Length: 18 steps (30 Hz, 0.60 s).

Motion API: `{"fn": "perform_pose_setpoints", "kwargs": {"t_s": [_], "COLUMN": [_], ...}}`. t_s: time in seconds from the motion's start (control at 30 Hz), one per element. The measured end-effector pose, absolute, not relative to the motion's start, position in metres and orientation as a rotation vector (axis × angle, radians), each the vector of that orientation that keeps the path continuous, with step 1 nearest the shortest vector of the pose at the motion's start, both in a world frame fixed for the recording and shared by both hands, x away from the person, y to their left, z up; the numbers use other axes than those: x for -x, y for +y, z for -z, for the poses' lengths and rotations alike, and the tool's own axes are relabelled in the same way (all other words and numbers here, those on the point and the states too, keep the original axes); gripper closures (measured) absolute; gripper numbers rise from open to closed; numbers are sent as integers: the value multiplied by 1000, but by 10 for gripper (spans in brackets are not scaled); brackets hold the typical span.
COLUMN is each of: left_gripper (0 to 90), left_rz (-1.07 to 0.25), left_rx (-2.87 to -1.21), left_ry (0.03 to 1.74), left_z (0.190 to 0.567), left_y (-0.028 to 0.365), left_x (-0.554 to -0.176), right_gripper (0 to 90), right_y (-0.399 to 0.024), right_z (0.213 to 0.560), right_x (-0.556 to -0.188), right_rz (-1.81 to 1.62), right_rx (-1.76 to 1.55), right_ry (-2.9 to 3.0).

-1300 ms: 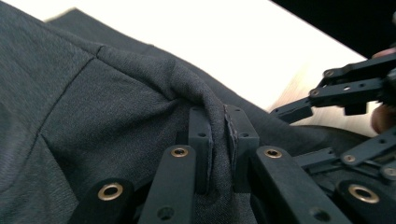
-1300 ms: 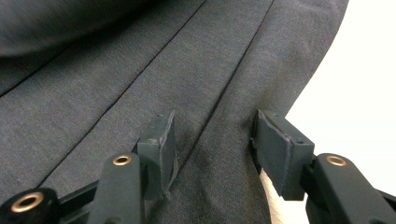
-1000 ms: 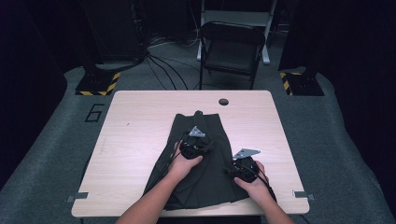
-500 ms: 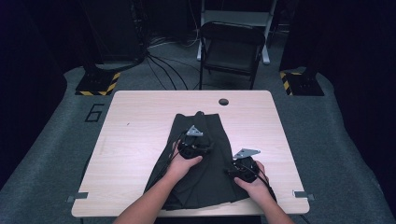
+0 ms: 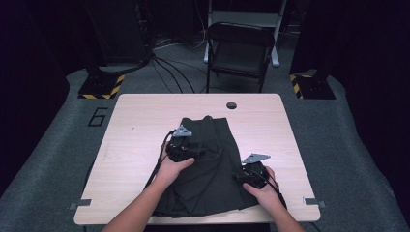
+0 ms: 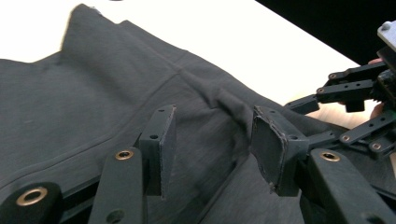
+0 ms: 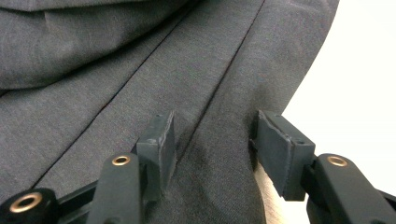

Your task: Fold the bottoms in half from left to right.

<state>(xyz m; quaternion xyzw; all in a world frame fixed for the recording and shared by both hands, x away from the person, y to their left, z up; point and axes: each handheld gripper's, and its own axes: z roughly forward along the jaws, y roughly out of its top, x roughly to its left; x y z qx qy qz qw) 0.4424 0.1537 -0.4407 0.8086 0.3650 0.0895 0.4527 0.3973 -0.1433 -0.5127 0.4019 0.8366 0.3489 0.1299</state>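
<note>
A dark grey garment point(image 5: 212, 164) lies spread on the middle of the light wooden table point(image 5: 145, 116), reaching its near edge. My left gripper point(image 5: 190, 150) rests on the garment's left-centre part. In the left gripper view it point(image 6: 212, 135) is open, and a raised fold of cloth point(image 6: 224, 100) runs between its pads without being pinched. My right gripper point(image 5: 244, 172) sits at the garment's right edge. It point(image 7: 212, 140) is open too, one pad point(image 7: 159, 140) over the cloth point(image 7: 116, 79) and the other pad point(image 7: 280, 149) at the hem beside bare table. The right gripper point(image 6: 355, 88) also appears far right in the left gripper view.
A round cable hole point(image 5: 231, 105) sits near the table's far edge. Behind the table stands a folding chair point(image 5: 240, 50), with cables and two hazard-striped stand bases point(image 5: 101, 87) on the floor. Bare tabletop lies left, right and beyond the garment.
My left gripper has shifted a little to the left across the garment. The right gripper and the garment's outline look the same.
</note>
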Motion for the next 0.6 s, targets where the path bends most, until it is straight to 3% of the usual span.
{"fn": "perform_pose_setpoints", "kwargs": {"t_s": [0.6], "left_gripper": [503], "left_rz": [-305], "left_rx": [-1962], "left_ry": [957], "left_z": [441], "left_y": [209], "left_x": [-428], "right_gripper": [472], "right_y": [-147], "right_z": [509], "right_x": [-397], "right_rz": [-1030], "right_rx": [-1195], "right_ry": [2410]}}
